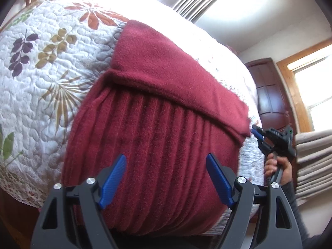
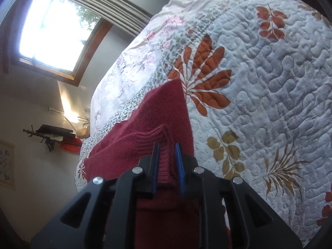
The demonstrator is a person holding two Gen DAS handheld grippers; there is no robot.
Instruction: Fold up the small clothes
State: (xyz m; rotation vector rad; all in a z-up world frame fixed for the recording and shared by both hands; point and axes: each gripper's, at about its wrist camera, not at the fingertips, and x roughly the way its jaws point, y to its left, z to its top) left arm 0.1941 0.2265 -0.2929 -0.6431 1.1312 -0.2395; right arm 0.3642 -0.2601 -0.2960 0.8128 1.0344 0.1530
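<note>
1. Left gripper [image 1: 166,178] up close, jaws spread wide and holding nothing, hovering over the maroon sweater [image 1: 157,108] lying on the quilted bed [image 1: 41,66].
2. Right gripper [image 2: 167,166] has its jaws nearly closed, pinching the sweater's ribbed cuff [image 2: 153,139].

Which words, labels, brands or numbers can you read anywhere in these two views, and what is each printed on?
None can be read.
Framed picture on the wall, right wrist view: small marks, too blurred to tell whether they are text.
Red sweater, quilt, left gripper and right gripper: no label, brand or number visible.
</note>
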